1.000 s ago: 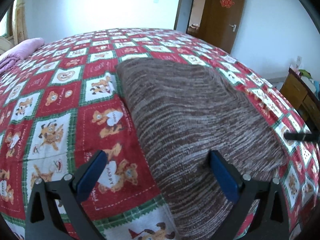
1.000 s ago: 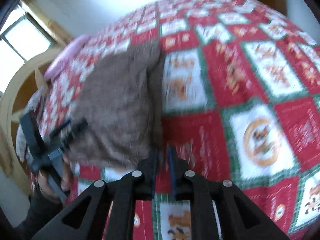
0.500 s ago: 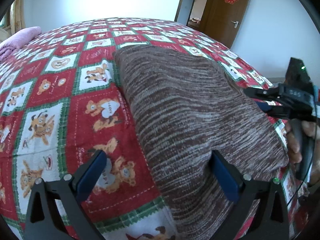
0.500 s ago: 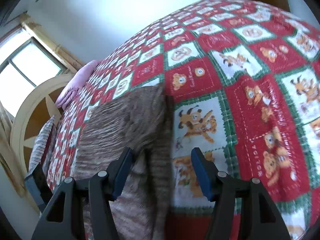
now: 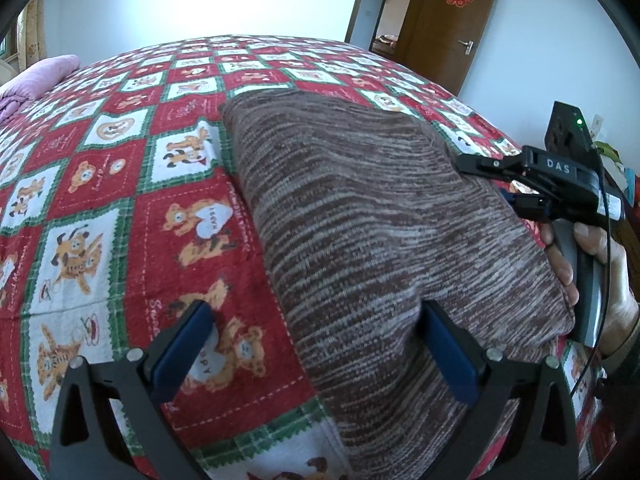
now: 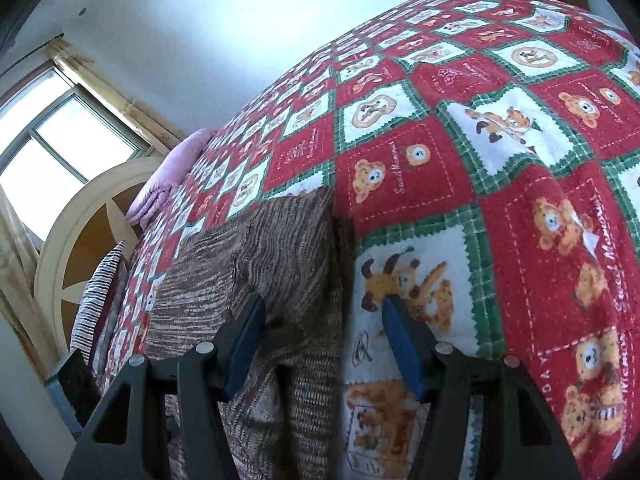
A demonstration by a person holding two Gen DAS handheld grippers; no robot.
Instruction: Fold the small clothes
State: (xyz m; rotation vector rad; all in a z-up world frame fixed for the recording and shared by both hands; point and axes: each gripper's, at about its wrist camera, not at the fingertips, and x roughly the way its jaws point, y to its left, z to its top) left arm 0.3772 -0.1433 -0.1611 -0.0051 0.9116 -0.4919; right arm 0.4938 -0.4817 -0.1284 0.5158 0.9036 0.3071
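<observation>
A folded brown striped knit garment [image 5: 380,220] lies on the bed's red and green teddy-bear blanket [image 5: 100,200]. My left gripper [image 5: 316,312] is open and low over the garment's near left edge, with one finger over the blanket and the other over the knit. In the right wrist view my right gripper [image 6: 324,304] is open and straddles the garment's [image 6: 256,256] right edge, nothing pinched between its pads. The left wrist view shows that right gripper [image 5: 484,180] at the garment's right side, held by a hand [image 5: 600,248].
A pink pillow [image 5: 36,76] lies at the far left of the bed. A cream and brown headboard [image 6: 80,220] and a striped cushion [image 6: 96,296] stand beyond it. A brown door [image 5: 452,20] is behind the bed. The blanket [image 6: 520,160] spreads wide to the right.
My right gripper went from shut to open and moved in to the garment's right edge, coming into the left wrist view. The left gripper has barely moved.
</observation>
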